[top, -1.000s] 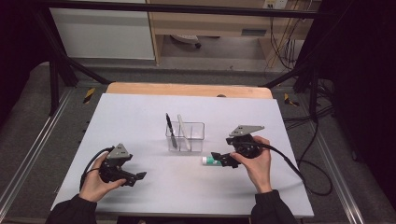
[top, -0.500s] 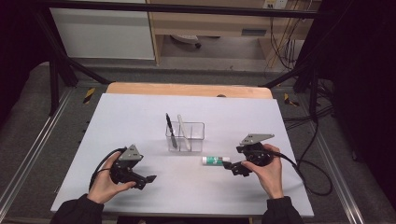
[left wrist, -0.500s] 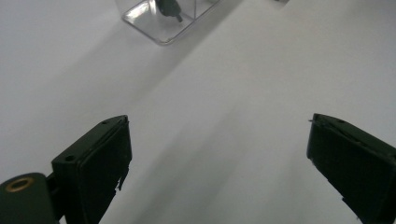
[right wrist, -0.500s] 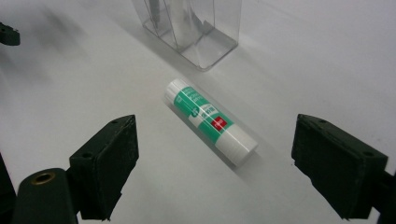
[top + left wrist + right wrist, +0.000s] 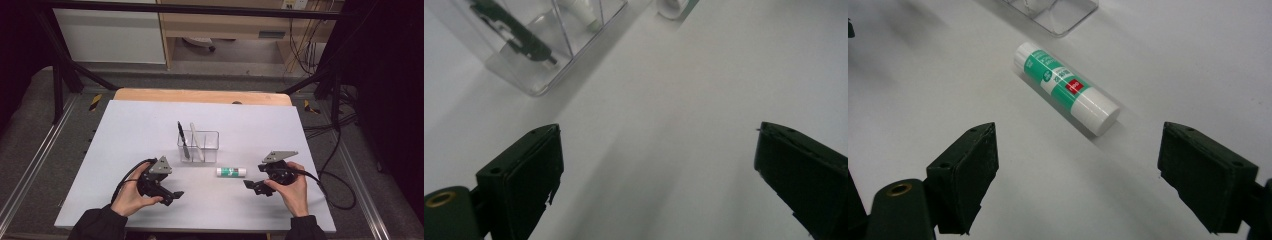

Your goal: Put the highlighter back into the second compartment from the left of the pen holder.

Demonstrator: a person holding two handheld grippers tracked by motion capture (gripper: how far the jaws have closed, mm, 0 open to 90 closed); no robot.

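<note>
I see a clear plastic box (image 5: 198, 146) standing near the middle of the desk (image 5: 125, 125). It is rectangular with thin see-through walls and a divider that splits it into compartments. A black pen (image 5: 182, 140) leans in the left compartment, tilted toward the far left. A white stick (image 5: 196, 141) leans beside it; I cannot tell from the high view which side of the divider it sits on. In the left gripper view the box (image 5: 544, 45) shows the dark pen (image 5: 514, 32) and a white tube end (image 5: 581, 7) inside.

The glue stick (image 5: 231, 171) lies flat on the desk, just right of the box and toward the near edge, apart from it. It is a smooth cylinder, white with a green label band and a small red mark, seen closely in the right gripper view (image 5: 1065, 87). Its long axis runs roughly parallel to the near edge of the desk, one flat end toward the box, the other toward the right gripper (image 5: 254, 185).

I hold the right gripper near the glue stick's right end, not touching it; its jaws are spread wide with nothing between them. The left gripper (image 5: 172, 196) sits toward the near left corner, well apart from the glue stick, jaws likewise spread and empty. The desk surface is matte and pale.
</note>
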